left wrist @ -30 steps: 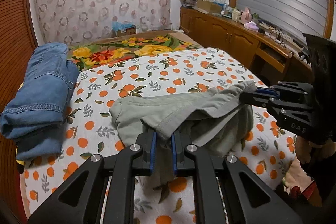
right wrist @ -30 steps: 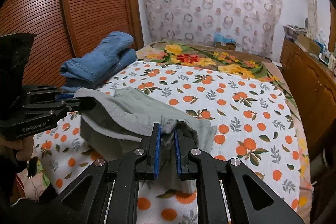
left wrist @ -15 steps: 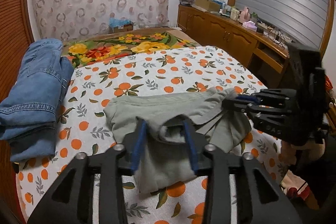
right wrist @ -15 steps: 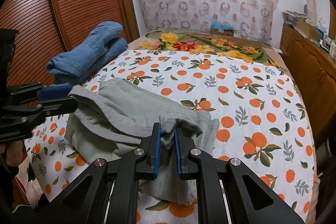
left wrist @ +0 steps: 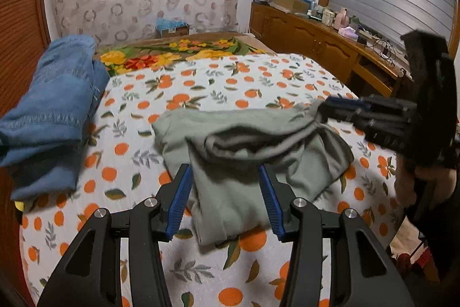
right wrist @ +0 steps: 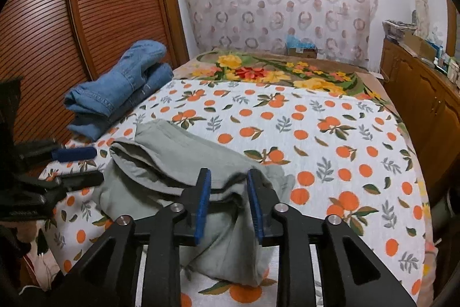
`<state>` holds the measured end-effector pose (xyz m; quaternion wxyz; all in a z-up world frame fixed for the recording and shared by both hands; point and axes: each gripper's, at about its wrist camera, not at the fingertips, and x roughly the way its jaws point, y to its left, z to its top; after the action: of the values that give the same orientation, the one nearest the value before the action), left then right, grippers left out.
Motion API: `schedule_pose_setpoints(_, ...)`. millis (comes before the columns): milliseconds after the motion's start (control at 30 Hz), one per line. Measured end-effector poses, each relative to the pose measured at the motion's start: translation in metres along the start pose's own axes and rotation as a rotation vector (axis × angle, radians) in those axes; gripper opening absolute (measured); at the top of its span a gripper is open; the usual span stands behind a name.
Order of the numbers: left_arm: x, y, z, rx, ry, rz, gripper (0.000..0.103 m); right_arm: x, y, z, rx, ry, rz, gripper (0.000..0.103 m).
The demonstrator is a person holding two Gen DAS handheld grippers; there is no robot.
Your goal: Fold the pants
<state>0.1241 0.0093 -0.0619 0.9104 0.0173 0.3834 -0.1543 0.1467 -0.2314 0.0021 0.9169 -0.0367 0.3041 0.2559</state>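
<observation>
Grey-green pants (left wrist: pixel 244 140) lie in a loose, partly folded heap on the orange-print bedsheet (left wrist: pixel 230 82). My left gripper (left wrist: pixel 224 174) hovers over their near edge. Its jaws are opening, and the blue pads stand wide apart and clear of the cloth. From the right wrist view the same pants (right wrist: pixel 172 151) bunch up between the pads of my right gripper (right wrist: pixel 228 176). Its jaws are opening too, with slack fabric in the gap. The right gripper (left wrist: pixel 330 108) shows at the pants' far right corner, the left gripper (right wrist: pixel 77 166) at their left edge.
Folded blue jeans (left wrist: pixel 57 105) (right wrist: pixel 120 88) sit at the bed's left side beside a slatted wooden door (right wrist: pixel 43 33). A floral blanket (left wrist: pixel 172 51) covers the bed's far end. A cluttered wooden cabinet (left wrist: pixel 316 42) runs along the right.
Both grippers were shut on the pants' raised edge. The left opened first, then the right, and the cloth has sunk onto the bed.
</observation>
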Motion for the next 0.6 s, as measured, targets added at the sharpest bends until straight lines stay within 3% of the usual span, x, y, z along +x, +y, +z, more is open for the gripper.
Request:
schedule_pose_setpoints(200, 0.005, 0.005, -0.019, -0.012, 0.035, 0.001, 0.049, -0.022, -0.009, -0.014, 0.014, -0.015, -0.012, 0.029)
schedule_pose_setpoints(600, 0.019, 0.004, -0.036, -0.009, 0.083, -0.018, 0.049, -0.016, -0.016, -0.058, 0.008, 0.119, 0.013, 0.029)
